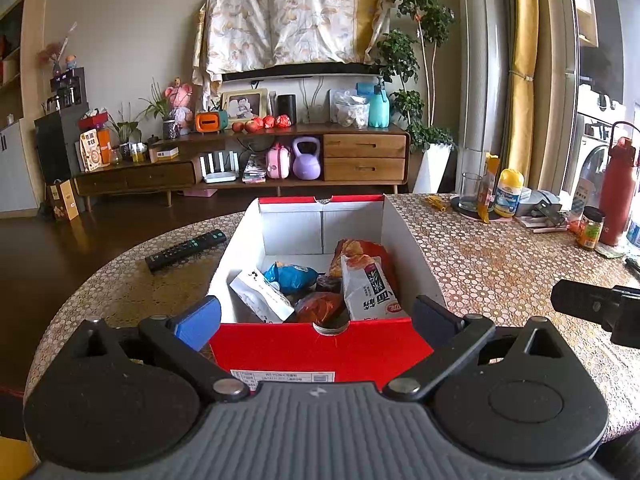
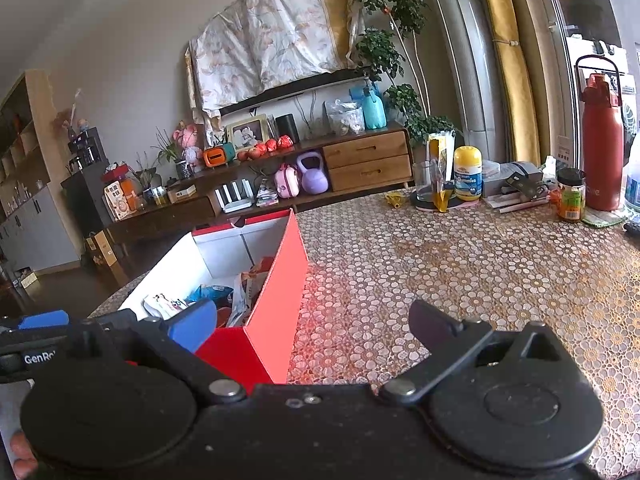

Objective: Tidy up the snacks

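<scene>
While the snacks (image 1: 320, 280) lie piled in the red box (image 1: 320, 350) on the table (image 1: 500, 264), the left gripper (image 1: 318, 318) gapes wide and empty at its near wall; the right gripper (image 2: 316, 320), equally wide, holds nothing beside it.

hidden: red box (image 2: 276, 296) wall blocks most snacks from our right view | unreadable: label (image 1: 282, 377) print too small
</scene>
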Available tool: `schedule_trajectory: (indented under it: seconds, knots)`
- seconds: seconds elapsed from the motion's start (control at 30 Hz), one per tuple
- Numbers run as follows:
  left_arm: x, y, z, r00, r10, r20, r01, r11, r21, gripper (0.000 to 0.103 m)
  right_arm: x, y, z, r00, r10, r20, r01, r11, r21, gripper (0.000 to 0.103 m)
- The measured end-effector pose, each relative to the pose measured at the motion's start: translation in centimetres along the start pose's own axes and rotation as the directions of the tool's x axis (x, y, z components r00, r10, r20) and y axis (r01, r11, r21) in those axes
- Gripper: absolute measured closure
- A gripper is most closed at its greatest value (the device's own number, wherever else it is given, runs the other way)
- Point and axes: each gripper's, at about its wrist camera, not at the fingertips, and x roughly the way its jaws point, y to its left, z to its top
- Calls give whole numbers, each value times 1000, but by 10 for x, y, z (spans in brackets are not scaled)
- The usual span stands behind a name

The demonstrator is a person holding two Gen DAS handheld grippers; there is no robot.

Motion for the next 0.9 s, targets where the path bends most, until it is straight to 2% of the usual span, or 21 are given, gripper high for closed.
schedule_trajectory:
  seconds: [0.9]
  knots:
    - [-4, 1, 6, 1000, 7, 11, -7, 1000, -4, 1, 2, -2, -2, 1000, -7, -10, 7, 1000, -1, 0]
